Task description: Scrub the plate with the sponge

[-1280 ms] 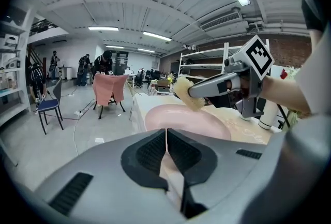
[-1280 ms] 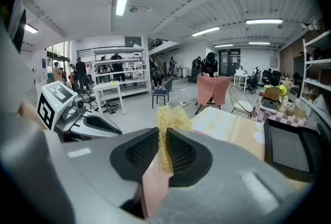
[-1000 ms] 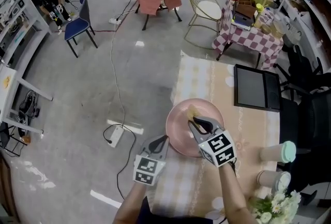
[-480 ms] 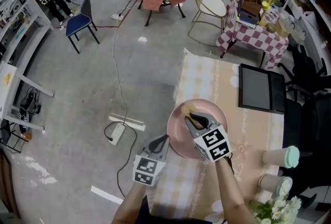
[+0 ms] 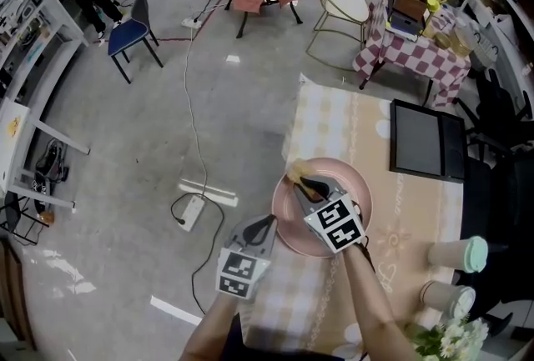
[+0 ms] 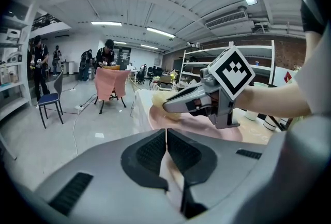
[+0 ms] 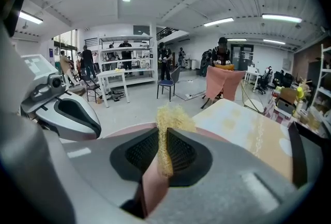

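Two pairs of tongs share the job. The left tongs (image 5: 265,223) are closed on the near rim of the pink plate (image 5: 357,184), which lies at the left edge of the counter (image 5: 417,209). The right tongs (image 5: 297,183) are clamped on the yellow sponge (image 5: 292,171), with the sponge at the plate's far-left rim. We judge that the left grip is there to brace the plate so it does not skate across the cloth (a light plate would slide under any sideways rubbing). The sponge's free end sticks out past the tips, so the sponge rather than the hard tips would meet the plate.

From the head view we get the layout, but not how firmly anything is held. The left gripper view fills that in, showing its jaws drawn almost together with only a sliver of pink rim pinched between them. It also shows the right tongs side-on, sponge tucked under their tip just above the plate. The right gripper view shows the sponge squeezed thin between the ribbed pads, a frayed tuft standing beyond them.
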`<control>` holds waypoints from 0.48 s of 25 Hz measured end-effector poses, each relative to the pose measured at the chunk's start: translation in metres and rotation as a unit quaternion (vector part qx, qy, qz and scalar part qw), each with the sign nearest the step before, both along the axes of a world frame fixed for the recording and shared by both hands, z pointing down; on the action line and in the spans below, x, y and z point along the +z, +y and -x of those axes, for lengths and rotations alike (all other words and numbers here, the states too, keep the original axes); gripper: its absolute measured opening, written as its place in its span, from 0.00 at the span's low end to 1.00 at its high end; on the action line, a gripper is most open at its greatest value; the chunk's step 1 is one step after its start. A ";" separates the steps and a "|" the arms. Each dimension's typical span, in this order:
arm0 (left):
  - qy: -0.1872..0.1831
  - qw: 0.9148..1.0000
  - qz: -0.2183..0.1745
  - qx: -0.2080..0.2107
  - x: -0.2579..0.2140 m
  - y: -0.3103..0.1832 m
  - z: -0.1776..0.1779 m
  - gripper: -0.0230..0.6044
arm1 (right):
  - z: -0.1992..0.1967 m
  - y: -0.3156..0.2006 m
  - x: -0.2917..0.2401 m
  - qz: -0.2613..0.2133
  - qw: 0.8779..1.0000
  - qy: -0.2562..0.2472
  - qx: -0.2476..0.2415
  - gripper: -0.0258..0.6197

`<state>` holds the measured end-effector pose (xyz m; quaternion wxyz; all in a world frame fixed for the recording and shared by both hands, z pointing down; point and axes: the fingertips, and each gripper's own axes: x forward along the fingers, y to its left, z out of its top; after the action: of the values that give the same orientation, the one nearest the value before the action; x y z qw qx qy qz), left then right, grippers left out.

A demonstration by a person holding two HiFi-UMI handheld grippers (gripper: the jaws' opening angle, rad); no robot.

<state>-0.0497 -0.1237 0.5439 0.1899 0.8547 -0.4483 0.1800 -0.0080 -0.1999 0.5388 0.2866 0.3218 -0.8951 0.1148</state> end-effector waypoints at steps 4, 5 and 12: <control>-0.002 1.000 0.003 0.000 0.002 0.000 0.002 0.06 | 0.005 -0.001 0.006 0.003 1.000 0.009 -0.010 0.11; -0.003 1.000 0.003 0.000 0.003 0.000 0.002 0.06 | 0.006 -0.003 0.008 0.001 1.000 0.018 -0.014 0.11; -0.006 1.000 0.008 0.001 0.003 0.003 0.001 0.06 | 0.012 -0.004 0.012 -0.009 0.998 0.049 -0.026 0.11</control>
<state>-0.0510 -0.1209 0.5469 0.1938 0.8527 -0.4470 0.1886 -0.0201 -0.2038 0.5505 0.3300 0.3059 -0.8892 0.0833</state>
